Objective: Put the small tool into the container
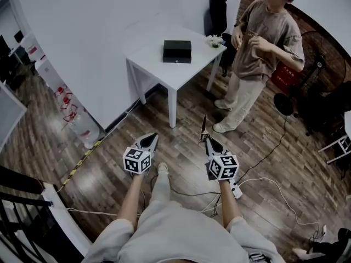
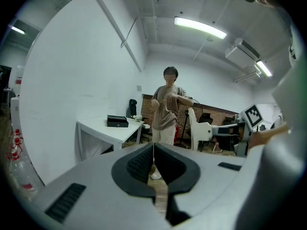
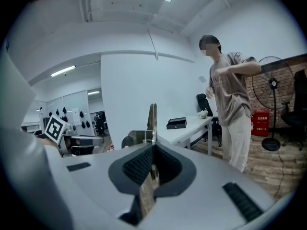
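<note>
- Thin and metallic, the small tool (image 3: 152,121) stands upright, pinched between the clenched jaws of the right gripper (image 3: 152,146). Its kind is hard to make out, perhaps tweezers.
- Seen from the head view, the right gripper (image 1: 208,140) is held out over the wooden floor (image 1: 181,126). The small tool (image 1: 203,126) pokes from its tip toward 12 o'clock, well apart from the table.
- The left gripper (image 1: 153,137) is at 9 o'clock of the right one and is clenched on nothing. In its own view the left gripper (image 2: 153,146) has jaws that meet at the tip with only floor visible beyond them.
- The container (image 1: 177,51), a flat black box, lies on the white tabletop (image 1: 164,76) at 12 o'clock of both grippers. It also shows in the left gripper view (image 2: 117,121) and the right gripper view (image 3: 176,123).
- A small white object (image 1: 214,40) rests on the tabletop at 2 o'clock of the container, near the corner.
- A person (image 1: 258,53) in a beige top and light trousers stands just beside the table at its 3 o'clock, both hands raised to chest height.
- A standing fan (image 3: 272,83) is against the brick wall behind that person, and a cable (image 1: 267,155) trails across the floor at 3 o'clock of the right gripper.
</note>
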